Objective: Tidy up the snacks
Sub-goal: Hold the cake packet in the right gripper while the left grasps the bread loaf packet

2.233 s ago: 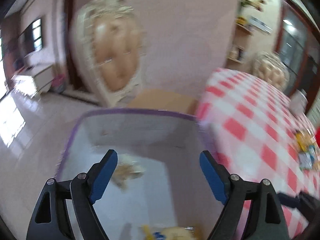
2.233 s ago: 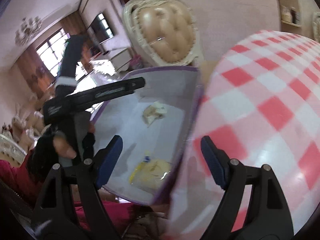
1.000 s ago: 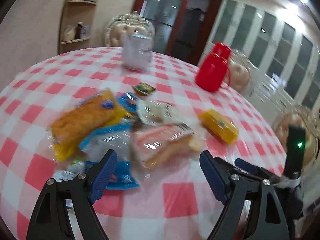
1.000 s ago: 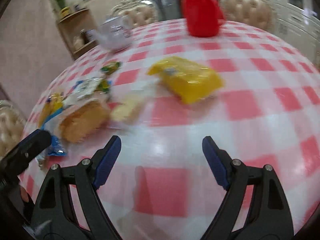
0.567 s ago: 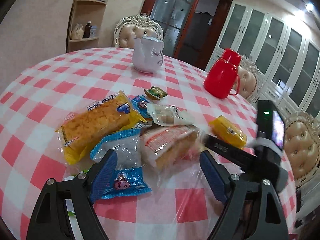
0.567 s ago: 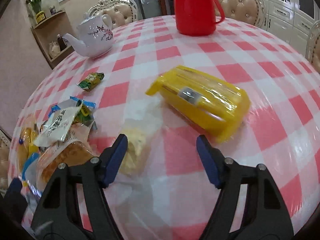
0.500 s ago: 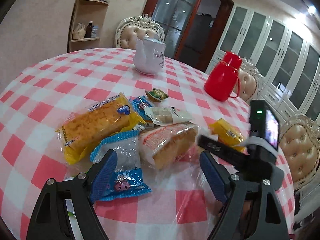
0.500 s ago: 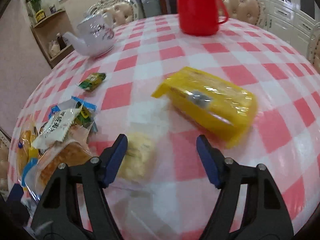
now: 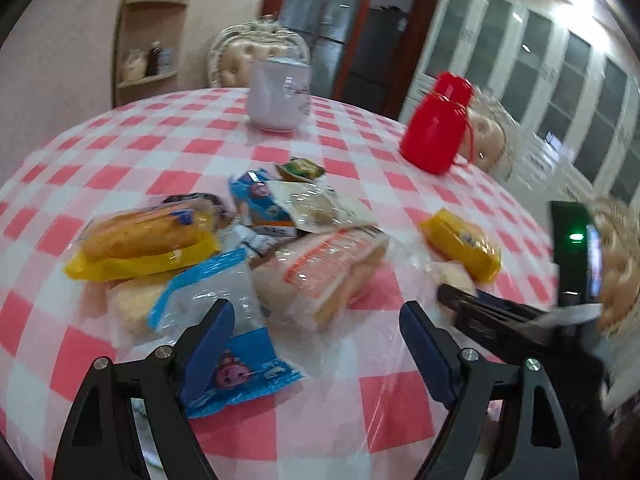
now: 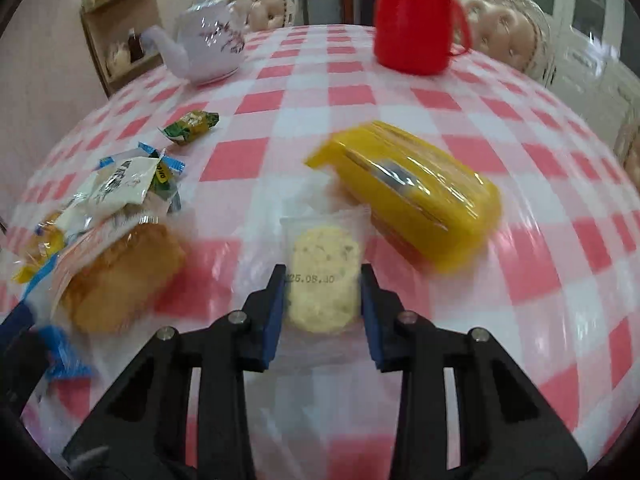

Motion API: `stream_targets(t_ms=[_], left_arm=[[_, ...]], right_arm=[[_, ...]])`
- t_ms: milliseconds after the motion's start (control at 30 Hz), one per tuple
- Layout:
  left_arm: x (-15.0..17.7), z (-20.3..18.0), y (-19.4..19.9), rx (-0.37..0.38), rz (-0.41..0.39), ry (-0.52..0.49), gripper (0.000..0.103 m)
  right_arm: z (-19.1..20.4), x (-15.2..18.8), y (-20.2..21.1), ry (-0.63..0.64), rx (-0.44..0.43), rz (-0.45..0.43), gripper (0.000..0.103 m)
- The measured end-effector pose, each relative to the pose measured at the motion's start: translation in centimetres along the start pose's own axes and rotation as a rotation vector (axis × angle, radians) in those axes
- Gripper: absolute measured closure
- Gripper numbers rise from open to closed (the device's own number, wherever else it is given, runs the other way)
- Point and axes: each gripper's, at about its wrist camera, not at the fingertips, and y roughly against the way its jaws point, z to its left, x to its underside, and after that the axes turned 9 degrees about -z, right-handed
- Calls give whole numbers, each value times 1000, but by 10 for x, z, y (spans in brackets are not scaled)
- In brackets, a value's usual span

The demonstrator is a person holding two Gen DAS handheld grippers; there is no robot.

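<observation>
Item: clear-wrapped pale biscuit [image 10: 323,276], flat on the checked tabletop [image 10: 520,152], directly between the pads of your right tool [image 10: 323,300], its long axis running straight ahead along the fingers. Your right tool's jaws are closing, the pads at the packet's two long sides; whether they press yet is hard to tell. Yellow packet [image 10: 416,192] lies just ahead-right, touching or nearly touching the biscuit wrapper; bread loaf packet [image 10: 120,276] sits to the left, apart. Your left tool [image 9: 316,344] is spread wide, holding nothing, over the blue packet [image 9: 224,344]. Your right hand is nearer, so a lift looks like the coming move.
</observation>
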Motion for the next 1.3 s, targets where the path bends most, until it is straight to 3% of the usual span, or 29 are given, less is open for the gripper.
stream_targets(t_ms=[200,333,367,500,533,633,800,900,1000,1133,1200,1233,1300], left_arm=[[-6,-21,-19,-42,-31,-222,18],[-5,-20,-46,22,98,-230,17],[-4,-23,-47,43,104,-239,17],[3,-47,-39,301,153,-229,17],[5,-52,-37,308,154,-241,17],[6,-57,-39,252,151,-252,17],[-8,-44,-58,184,161,-46,16],[-17,-59,-75,104,140,-40,16],[-26,-82,-98,46,134,-122,16],[-31,-91,-112,43,159,-188,16],[-31,-101,-109,60,202,-311,16],[-31,-106,-103,53,191,-406,16],[-36,-111,-94,54,154,-505,16]], right_arm=[[-29,26,37,-92,-73,9,64],[-38,29,57,-138,-120,-3,64],[-39,26,61,-143,-127,-17,64],[-39,16,83,-130,-123,-82,64],[-41,14,86,-132,-122,-93,64],[-50,11,90,-139,-101,-100,64],[-59,9,87,-145,-85,-96,64],[-62,9,88,-155,-91,-96,64],[-67,9,88,-166,-90,-101,64],[-75,9,86,-194,-84,-99,64],[-81,8,87,-212,-87,-101,64],[-83,7,89,-222,-90,-106,64],[-88,6,94,-241,-99,-119,64]])
